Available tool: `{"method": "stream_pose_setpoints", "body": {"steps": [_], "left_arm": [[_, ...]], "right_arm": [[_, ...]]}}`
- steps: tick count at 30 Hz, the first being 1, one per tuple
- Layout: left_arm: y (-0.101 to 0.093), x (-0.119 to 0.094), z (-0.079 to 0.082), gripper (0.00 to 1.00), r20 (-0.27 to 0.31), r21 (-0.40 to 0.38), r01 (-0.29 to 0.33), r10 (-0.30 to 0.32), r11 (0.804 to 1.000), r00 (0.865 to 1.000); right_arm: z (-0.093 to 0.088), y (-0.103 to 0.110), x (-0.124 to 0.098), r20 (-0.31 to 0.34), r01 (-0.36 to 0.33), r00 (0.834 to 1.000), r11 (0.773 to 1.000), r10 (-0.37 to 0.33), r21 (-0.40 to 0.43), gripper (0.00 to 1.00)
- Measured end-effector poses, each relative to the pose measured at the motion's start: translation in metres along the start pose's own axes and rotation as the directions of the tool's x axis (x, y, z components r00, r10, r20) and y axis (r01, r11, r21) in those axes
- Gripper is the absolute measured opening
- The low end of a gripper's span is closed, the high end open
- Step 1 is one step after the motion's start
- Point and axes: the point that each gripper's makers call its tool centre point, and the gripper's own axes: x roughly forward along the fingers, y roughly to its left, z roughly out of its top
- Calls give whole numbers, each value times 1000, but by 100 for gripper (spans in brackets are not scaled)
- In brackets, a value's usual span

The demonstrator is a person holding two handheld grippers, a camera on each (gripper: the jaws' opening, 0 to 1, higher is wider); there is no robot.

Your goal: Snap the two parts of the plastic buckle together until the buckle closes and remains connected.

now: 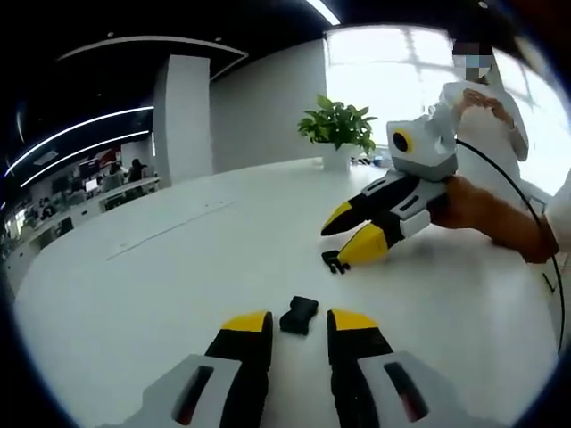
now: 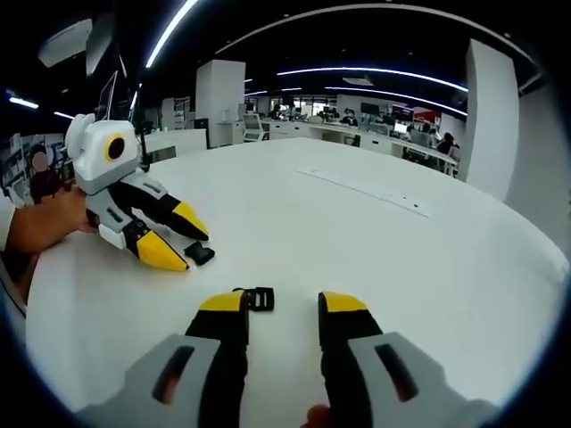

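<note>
Two black buckle parts lay apart on the white counter, one by each hand-held gripper. In the left gripper view, the left hand-held gripper stood with its yellow-tipped jaws spread, holding nothing; the blocky buckle part lay on the counter between the tips, just ahead of them, touching neither as far as could be seen. The same view showed the right hand-held gripper coming in from the right, held in a person's hand, jaws parted, with the pronged buckle part lying on the counter just beside its lower tip. In the right gripper view, the right hand-held gripper also showed spread jaws and no load; the pronged buckle part lay just at the inner edge of its left jaw tip, contact not resolvable. There the left hand-held gripper pointed down at the counter with the blocky buckle part close beside its tips. Count: two buckle parts, two hand-held grippers, one potted plant at the far side of the counter.
</note>
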Motion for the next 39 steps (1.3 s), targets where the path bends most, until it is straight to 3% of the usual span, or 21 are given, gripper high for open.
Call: {"method": "stream_pose_setpoints", "body": {"steps": [6,10,13,17,24,39], "left_arm": [[-1,-1,-1,22,7,-25,13,-13,1000,1000],[1,-2,-2,21,8,-28,16,-15,999,1000],[1,-2,-2,19,13,-27,19,-18,999,1000],[1,-2,-1,19,19,-24,26,-25,999,1000],[0,-3,-1,19,13,-15,40,-40,999,999],[3,-1,-3,19,11,-17,48,-48,999,999]], "right_arm": [[2,4,-1,-4,-22,1000,1000,22,2,32],[4,-2,-5,6,-13,1000,1000,13,1,32],[-1,-15,-7,-35,18,999,998,-20,-55,33],[-3,-20,-10,-39,14,999,998,-16,-58,32],[-5,-6,-3,-43,-54,998,997,52,-51,34],[-2,11,5,-27,-96,995,993,95,-66,34]]}}
